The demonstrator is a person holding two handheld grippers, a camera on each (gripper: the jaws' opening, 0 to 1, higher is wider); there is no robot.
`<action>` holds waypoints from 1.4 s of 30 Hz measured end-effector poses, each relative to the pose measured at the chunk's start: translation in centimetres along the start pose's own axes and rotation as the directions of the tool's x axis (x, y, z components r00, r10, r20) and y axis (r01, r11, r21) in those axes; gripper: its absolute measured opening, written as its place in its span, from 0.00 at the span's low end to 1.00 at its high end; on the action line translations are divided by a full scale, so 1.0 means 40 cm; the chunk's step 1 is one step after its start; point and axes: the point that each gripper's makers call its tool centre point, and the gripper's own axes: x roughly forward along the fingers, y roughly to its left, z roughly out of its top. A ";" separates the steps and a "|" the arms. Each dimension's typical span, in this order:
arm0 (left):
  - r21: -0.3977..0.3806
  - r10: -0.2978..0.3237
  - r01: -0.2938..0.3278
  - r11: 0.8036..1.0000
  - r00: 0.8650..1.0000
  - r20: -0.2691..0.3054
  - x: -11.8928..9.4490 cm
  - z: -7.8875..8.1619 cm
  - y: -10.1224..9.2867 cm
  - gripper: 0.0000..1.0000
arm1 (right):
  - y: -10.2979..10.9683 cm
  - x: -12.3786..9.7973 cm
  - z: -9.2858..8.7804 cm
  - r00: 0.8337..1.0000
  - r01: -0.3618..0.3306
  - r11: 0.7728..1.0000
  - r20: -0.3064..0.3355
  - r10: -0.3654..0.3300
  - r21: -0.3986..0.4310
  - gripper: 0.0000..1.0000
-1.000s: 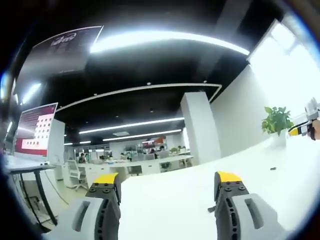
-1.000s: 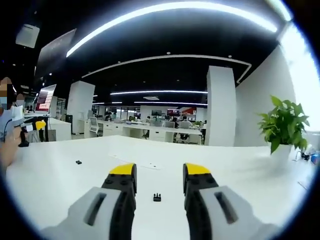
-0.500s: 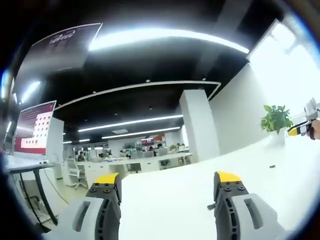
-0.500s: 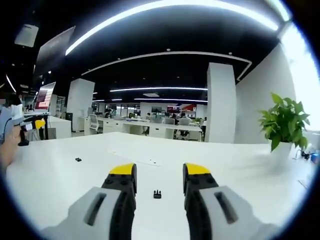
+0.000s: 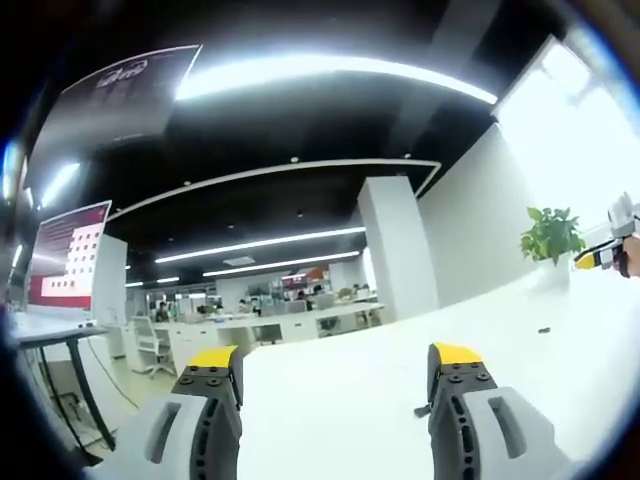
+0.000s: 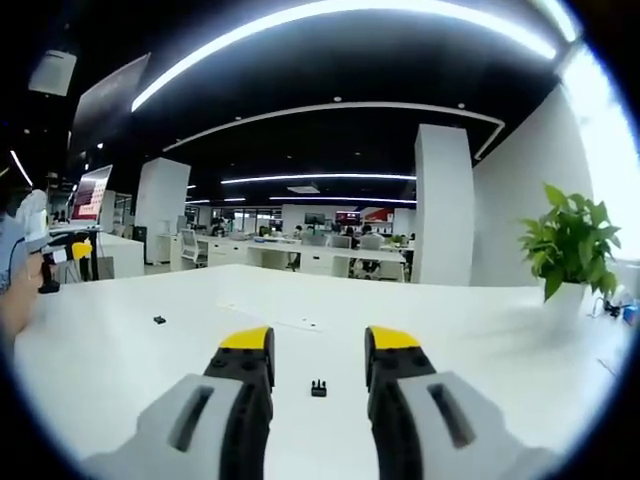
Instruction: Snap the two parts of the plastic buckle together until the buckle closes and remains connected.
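Barely anything has changed over the last second: both views have drifted only slightly, and in the right gripper view one buckle part (image 6: 319,387) has slid a touch lower and rightward in frame, which reads as camera motion, not the part moving. So the task has not really begun; neither part is held and nothing is joined. The right gripper (image 6: 317,341) has its jaws apart and empty, with that black part on the white table (image 6: 500,330) just ahead, between the jaw tips. The other part (image 6: 159,320) lies well apart to the left, nearer the left gripper (image 6: 62,252) at the frame's edge. The left gripper view adds what the right lacks: its own jaws (image 5: 335,356) spread and empty, a dark piece (image 5: 422,410) peeking beside the right jaw, likely that second part, and a dark speck (image 5: 544,329) far off toward the right gripper (image 5: 612,252).
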 end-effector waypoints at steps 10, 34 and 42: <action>-0.005 -0.001 0.001 1.000 1.000 -0.014 0.003 -0.010 -0.002 0.77 | 0.007 0.004 -0.012 1.000 -0.014 1.000 -0.022 0.014 -0.001 0.36; 0.041 -0.063 0.065 0.997 0.997 -0.039 0.001 0.002 -0.051 0.73 | 0.006 0.006 -0.008 1.000 -0.013 1.000 -0.012 0.013 -0.009 0.34; 0.023 -0.086 0.087 0.996 0.996 -0.039 -0.002 0.002 -0.065 0.73 | 0.013 0.010 -0.012 1.000 -0.024 1.000 -0.015 0.024 -0.003 0.34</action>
